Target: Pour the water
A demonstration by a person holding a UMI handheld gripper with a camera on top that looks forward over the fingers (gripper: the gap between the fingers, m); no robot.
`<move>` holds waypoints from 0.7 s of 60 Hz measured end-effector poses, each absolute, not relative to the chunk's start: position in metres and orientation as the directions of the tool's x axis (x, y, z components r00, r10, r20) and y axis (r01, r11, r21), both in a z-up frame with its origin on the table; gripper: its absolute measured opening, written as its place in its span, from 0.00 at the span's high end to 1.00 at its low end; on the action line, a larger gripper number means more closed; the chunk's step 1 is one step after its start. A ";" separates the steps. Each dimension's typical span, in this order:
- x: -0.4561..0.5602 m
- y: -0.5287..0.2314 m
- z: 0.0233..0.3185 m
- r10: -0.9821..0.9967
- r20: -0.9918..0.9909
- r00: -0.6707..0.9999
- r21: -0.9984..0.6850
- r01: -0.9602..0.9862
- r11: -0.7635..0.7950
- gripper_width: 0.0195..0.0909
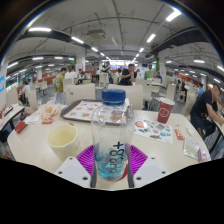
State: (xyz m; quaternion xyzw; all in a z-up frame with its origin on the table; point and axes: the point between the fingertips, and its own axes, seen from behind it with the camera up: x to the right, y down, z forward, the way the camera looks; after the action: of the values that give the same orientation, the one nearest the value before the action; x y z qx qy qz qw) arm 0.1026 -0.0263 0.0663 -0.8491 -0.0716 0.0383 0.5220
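Clear plastic water bottle (112,128) with a blue cap stands upright between the jaws of the gripper (112,161), label facing the camera. Both magenta pads (88,157) sit against the bottle's lower sides — jaws clenched on it, as far as the view shows. Just left of the bottle, a pale yellowish cup (62,138) rests on the white table (30,150), close to the bottle but apart from it. A red cup (165,111) stands farther back to the right. Papers and small packets lie scattered across the table. Beyond it — seated people under ceiling strip lights.
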 end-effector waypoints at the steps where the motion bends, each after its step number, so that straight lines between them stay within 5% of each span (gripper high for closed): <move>1: 0.104 -0.027 0.062 0.158 0.007 0.987 -0.890 0.078 -0.449 0.69; 34: 0.103 -0.012 0.061 0.179 0.031 0.983 -0.920 0.098 -0.379 0.66; 42: 0.104 -0.011 0.061 0.174 0.014 0.985 -0.921 0.080 -0.382 0.60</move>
State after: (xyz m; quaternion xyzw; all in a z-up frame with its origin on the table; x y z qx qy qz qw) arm 0.1038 -0.0106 0.0605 -0.8302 -0.0765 0.0423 0.5505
